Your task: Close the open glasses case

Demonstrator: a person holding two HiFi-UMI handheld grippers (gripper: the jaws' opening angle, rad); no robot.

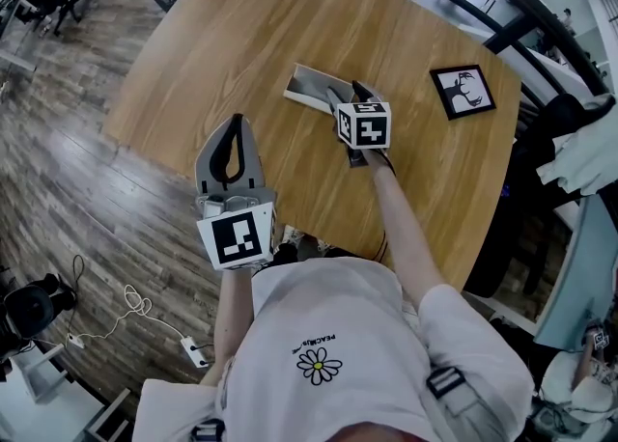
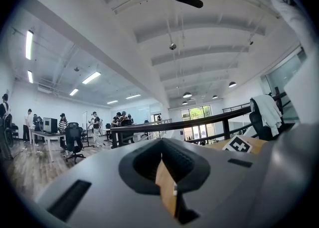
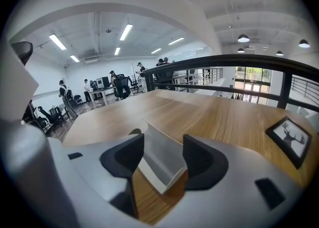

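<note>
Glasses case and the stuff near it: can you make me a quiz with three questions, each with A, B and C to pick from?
1. Where is the glasses case?
A. on the floor
B. on the wooden table
C. on a chair

2. How many framed deer pictures lie on the table?
A. one
B. three
C. five

3. How do the jaws of the right gripper stand?
A. pressed together
B. clamped on the picture
C. apart, with the open case showing in the gap

Answers:
1 B: the head view shows the case lying on the tabletop.
2 A: only one frame lies there, off to the right of the case.
3 C: the right gripper view shows a wide gap between the jaws.
</note>
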